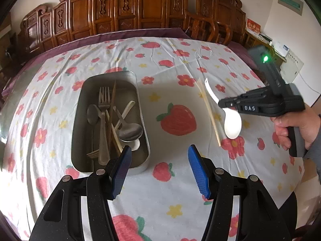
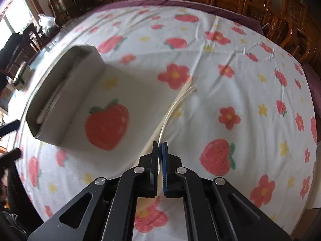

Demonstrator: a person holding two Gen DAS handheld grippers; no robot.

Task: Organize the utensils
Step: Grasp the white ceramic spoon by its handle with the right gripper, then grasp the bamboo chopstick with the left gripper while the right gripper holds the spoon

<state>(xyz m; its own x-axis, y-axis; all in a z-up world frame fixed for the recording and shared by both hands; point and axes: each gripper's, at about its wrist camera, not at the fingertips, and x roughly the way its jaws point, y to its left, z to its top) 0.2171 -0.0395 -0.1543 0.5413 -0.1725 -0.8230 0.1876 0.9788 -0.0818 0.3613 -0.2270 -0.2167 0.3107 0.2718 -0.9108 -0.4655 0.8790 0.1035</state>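
Note:
A metal tray (image 1: 80, 108) on the strawberry-print cloth holds forks, spoons and chopsticks. My left gripper (image 1: 159, 154) is open and empty, just right of the tray's near end. My right gripper (image 1: 225, 105) is shut on a white ceramic spoon (image 1: 232, 125), held above the cloth right of the tray. In the right wrist view the right gripper (image 2: 160, 145) clamps the spoon's handle (image 2: 174, 106), which curves away from the jaws. A pale chopstick (image 1: 209, 110) lies on the cloth beneath the spoon. The tray (image 2: 80, 84) shows at left, blurred.
The cloth (image 1: 176, 64) covers a large table with a purple edge. Carved wooden chairs (image 1: 120, 12) stand along the far side. A white device (image 1: 291, 64) sits at the far right.

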